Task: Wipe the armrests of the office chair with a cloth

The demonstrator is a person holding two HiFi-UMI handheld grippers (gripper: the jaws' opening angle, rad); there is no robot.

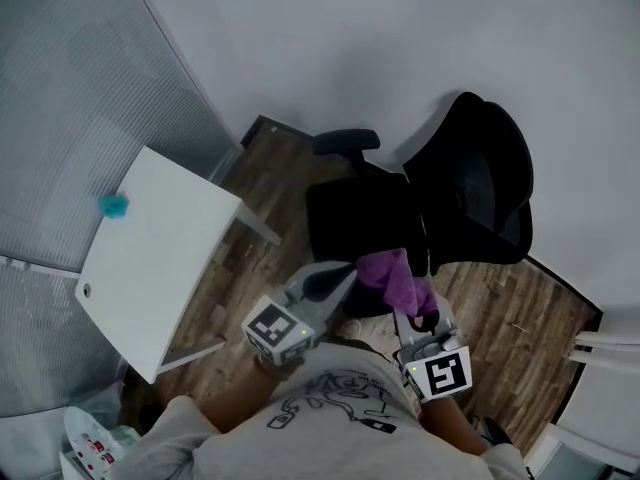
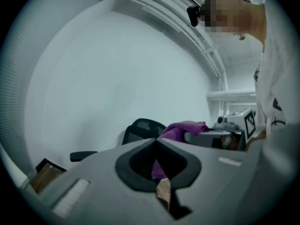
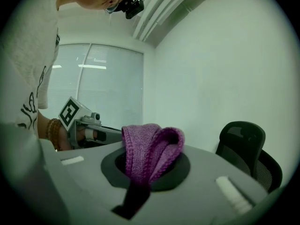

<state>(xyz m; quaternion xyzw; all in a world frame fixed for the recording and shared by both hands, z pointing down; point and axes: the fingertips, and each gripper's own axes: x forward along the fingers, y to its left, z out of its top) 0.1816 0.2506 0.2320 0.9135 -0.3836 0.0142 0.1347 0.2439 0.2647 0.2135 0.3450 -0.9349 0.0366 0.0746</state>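
**Shirt front, two grippers, one cloth over the chair**

Closest under the head camera is the person's white printed shirt [image 1: 335, 408], filling the bottom of that view, with both forearms reaching forward from it.

Around it is a small office. A plain pale wall [image 1: 400, 48] takes the top and right, and a ribbed glass partition [image 1: 70, 88] takes the left. A dark wood-plank floor [image 1: 505, 318] runs between them.

One white desk [image 1: 150, 278] stands at the left against the partition. It carries a single small teal object [image 1: 113, 205] near its far edge.

One black office chair [image 1: 400, 213] stands in the middle, its mesh back turned toward the wall. One armrest [image 1: 346, 141] is plainly seen, jutting out on the far left side of the seat. The other cannot be made out.

Two grippers are held side by side just in front of the shirt, each with its marker cube.

The right gripper [image 1: 415, 316] has its fingers closed on the one purple knitted cloth [image 1: 395, 273]. A folded loop of the cloth bulges up out of them in the right gripper view. In the head view the cloth sits over the near edge of the chair seat, well apart from the visible armrest.

The left gripper [image 1: 338, 276] is just left of the cloth. Its fingers are drawn narrow, meeting at the tips, and nothing is between them.
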